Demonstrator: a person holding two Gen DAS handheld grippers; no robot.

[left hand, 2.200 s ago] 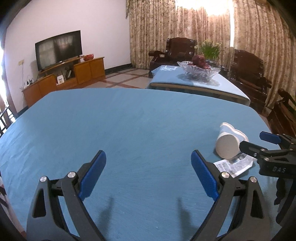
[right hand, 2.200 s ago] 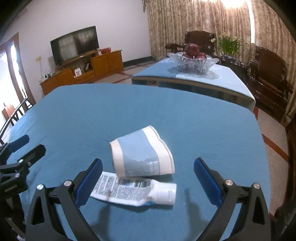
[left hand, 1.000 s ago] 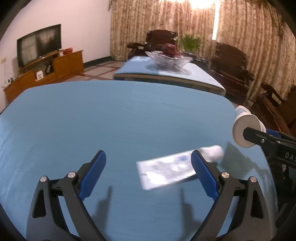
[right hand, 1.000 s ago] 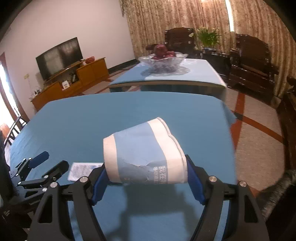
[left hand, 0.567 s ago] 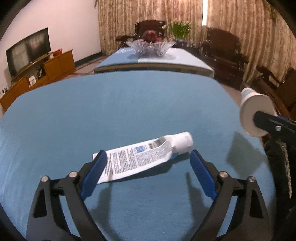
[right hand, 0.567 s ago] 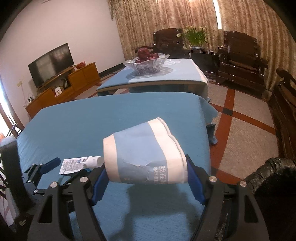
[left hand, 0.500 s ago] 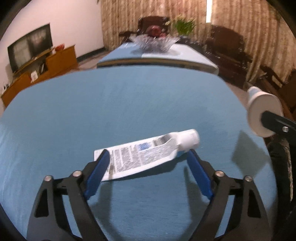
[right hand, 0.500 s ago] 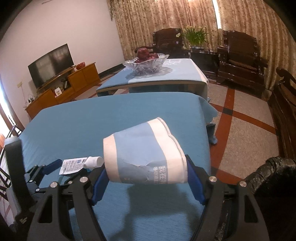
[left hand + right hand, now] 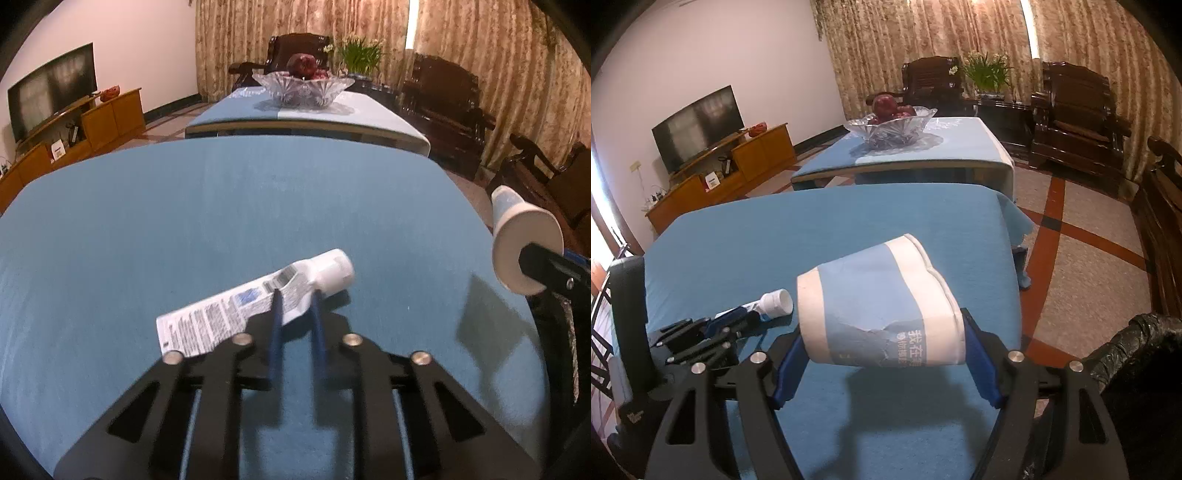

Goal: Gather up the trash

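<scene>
My left gripper [image 9: 295, 299] is shut on a white squeeze tube [image 9: 236, 314], pinching it near its capped end just above the blue tablecloth [image 9: 221, 206]. The tube's cap also shows in the right wrist view [image 9: 775, 301], beside the left gripper [image 9: 731, 323]. My right gripper [image 9: 886, 343] is shut on a crushed blue-and-white paper cup [image 9: 879, 314], held above the table's right side. In the left wrist view the cup [image 9: 524, 240] hangs at the right edge, base toward me.
A black trash bag [image 9: 1137, 350] sits at the lower right, off the table's right edge. A second table carries a glass fruit bowl [image 9: 303, 86]. Dark wooden armchairs [image 9: 1078, 122] stand right, a TV cabinet [image 9: 713, 181] left.
My left gripper has closed on the tube, which was lying between its open jaws half a second ago. The right gripper still holds the cup in the same place.
</scene>
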